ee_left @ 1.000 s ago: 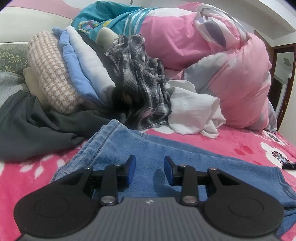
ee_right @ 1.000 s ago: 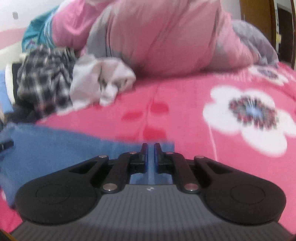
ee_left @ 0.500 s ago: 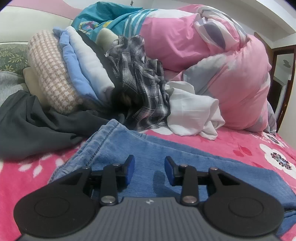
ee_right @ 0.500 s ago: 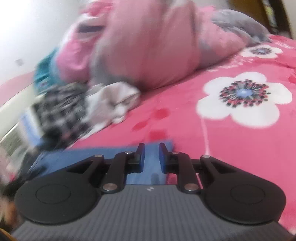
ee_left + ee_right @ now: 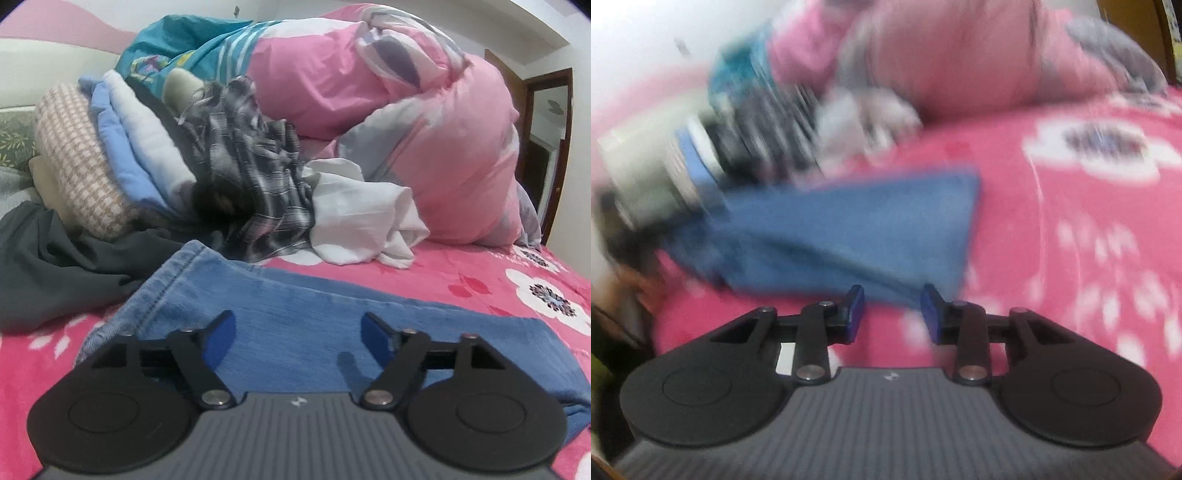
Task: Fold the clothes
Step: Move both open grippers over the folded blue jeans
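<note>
The jeans (image 5: 317, 317) are laid flat on the pink bedspread (image 5: 1071, 229), seemingly folded lengthwise, with further folds judged outstanding; the left gripper (image 5: 297, 334) is spread wide above the denim, holding nothing; the right gripper (image 5: 892, 308), likewise parted and empty, is held near the hem.
</note>
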The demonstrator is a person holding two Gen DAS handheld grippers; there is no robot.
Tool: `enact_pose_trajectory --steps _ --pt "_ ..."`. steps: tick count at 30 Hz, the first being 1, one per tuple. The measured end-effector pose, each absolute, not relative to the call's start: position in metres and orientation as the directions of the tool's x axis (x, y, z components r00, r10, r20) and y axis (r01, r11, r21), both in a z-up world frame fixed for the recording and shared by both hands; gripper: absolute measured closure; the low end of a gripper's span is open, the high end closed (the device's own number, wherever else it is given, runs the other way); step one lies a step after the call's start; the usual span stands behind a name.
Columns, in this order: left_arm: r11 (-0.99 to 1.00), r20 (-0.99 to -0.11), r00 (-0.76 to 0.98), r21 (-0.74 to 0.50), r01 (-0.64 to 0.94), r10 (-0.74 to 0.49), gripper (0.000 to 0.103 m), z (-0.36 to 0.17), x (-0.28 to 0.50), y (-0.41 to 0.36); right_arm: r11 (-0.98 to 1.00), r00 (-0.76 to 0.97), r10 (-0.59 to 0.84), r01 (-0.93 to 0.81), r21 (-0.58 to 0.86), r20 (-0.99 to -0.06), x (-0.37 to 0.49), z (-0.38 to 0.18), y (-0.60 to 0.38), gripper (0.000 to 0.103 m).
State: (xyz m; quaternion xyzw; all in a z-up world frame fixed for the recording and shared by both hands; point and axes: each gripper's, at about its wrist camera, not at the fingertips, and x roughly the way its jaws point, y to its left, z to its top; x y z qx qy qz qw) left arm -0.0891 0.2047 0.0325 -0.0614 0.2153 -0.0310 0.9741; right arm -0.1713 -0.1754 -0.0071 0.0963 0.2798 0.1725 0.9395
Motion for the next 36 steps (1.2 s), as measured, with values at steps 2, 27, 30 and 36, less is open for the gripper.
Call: enact_pose_trajectory --steps 2,27,30,36 --pt "0.992 -0.416 0.905 -0.114 0.046 -0.09 0.016 0.038 -0.096 0.2 0.907 0.782 0.4 -0.262 0.33 -0.479 -0.174 0.0 -0.18 0.062" --pt "0.814 -0.487 0.689 -0.085 0.574 -0.537 0.007 0.102 -0.088 0.018 0.581 0.625 0.645 -0.028 0.813 -0.439 -0.11 -0.023 -0.268 0.071" --pt "0.756 -0.522 0.631 -0.042 0.653 -0.574 0.007 0.089 -0.106 0.001 0.542 0.644 0.64 0.01 0.841 -0.42 -0.101 -0.026 -0.288 0.07" --pt "0.622 -0.6 0.556 0.119 0.774 -0.576 0.014 0.058 -0.144 -0.043 0.484 0.611 0.67 0.073 0.872 -0.423 -0.069 -0.029 -0.307 0.07"
